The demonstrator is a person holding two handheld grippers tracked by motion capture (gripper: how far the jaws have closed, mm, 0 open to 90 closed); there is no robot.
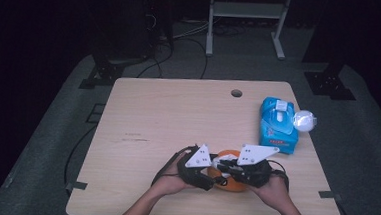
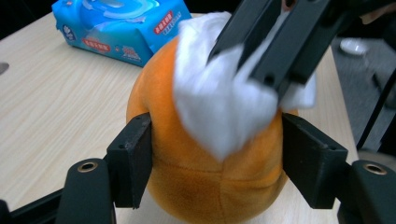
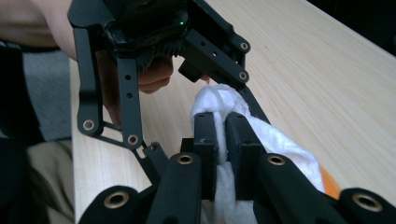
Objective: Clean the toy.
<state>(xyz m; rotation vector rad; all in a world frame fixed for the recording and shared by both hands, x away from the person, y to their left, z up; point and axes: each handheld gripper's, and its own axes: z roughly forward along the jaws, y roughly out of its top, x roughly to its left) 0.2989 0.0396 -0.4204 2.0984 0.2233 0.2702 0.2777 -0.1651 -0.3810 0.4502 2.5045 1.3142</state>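
Dim room, softly blurred close-ups

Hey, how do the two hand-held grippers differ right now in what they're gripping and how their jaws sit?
The left hand-held gripper has its jaws spread wide on both sides of the orange plush toy, while the right hand-held gripper has its jaws pinched nearly together. The left grips something round and bulky; the right clamps a thin white wipe draped over the toy. Both are black, two-jawed and hand-held.

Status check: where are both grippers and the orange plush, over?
Left gripper clamped on orange plush, near table edge. Right gripper shut on white wipe, pressing it on plush top. Nothing in the way.
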